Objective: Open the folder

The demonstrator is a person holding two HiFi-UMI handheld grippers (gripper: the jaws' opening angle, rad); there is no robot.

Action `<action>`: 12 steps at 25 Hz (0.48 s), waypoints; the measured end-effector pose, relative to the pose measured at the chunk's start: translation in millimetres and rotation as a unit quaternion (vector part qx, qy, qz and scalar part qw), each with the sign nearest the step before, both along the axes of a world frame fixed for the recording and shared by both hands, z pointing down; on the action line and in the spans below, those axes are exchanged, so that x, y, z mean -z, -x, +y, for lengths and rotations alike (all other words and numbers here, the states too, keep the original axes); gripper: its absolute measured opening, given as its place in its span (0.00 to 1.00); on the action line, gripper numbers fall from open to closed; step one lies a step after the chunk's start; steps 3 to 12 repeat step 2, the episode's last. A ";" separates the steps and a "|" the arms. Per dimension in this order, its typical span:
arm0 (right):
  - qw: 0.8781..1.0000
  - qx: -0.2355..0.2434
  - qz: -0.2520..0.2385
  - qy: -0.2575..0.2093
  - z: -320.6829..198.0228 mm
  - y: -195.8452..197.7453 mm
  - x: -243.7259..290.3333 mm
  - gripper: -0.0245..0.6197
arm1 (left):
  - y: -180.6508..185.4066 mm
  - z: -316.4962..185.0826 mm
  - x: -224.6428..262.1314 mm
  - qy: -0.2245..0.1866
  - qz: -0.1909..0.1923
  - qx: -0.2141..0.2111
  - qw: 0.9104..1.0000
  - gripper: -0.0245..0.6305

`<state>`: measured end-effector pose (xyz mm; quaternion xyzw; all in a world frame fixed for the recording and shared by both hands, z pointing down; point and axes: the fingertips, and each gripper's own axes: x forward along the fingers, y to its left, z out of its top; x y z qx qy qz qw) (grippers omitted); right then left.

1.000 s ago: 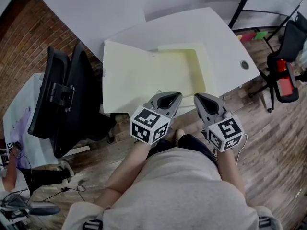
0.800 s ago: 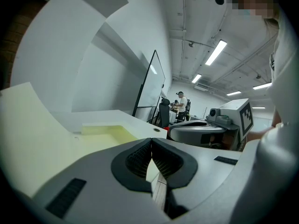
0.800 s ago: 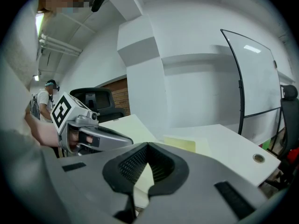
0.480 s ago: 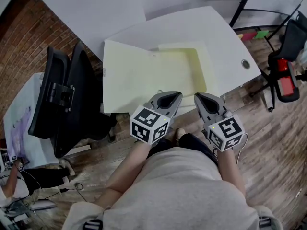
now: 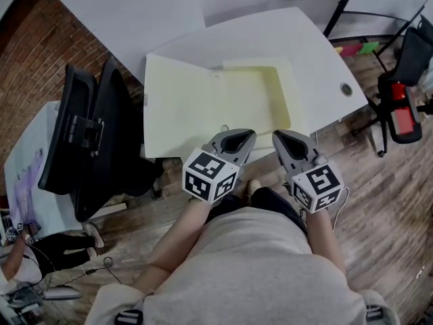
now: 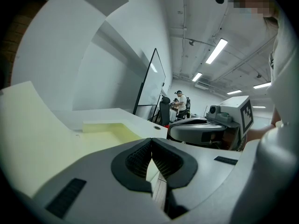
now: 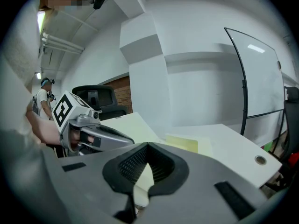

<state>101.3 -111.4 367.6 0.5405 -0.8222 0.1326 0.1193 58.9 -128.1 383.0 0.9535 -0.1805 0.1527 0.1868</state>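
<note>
The folder [image 5: 203,107] lies open on the white desk [image 5: 318,59] in front of me. Its wide cover is spread flat to the left, reaching the desk's left edge. Its right half is a shallow tray with low raised walls, and inside I see only its own pale yellow floor.

My left gripper [image 5: 237,135] has its fingers pressed together on nothing. Its tips sit at the folder's near edge, close to the fold between cover and tray; I cannot tell whether they touch it. My right gripper [image 5: 283,135] is just beside it, at the tray's near right corner, fingers likewise closed on themselves. In each gripper view the dark ribbed pads [image 6: 140,160] meet at the tip, with the folder's yellow showing beyond them.

A black office chair [image 5: 88,141] stands close against the desk's left side, next to the open cover. A round cable hole [image 5: 346,91] sits near the desk's right corner, well apart from the folder. A second chair [image 5: 399,107] stands on the wooden floor to the right. A whiteboard [image 7: 261,73] stands behind the desk.
</note>
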 end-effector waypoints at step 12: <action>1.000 0.002 0.003 0.000 0.6 0.4 0.1 0.07 | 0.0 1.0 -1.1 -0.001 -0.004 0.000 1.000 0.07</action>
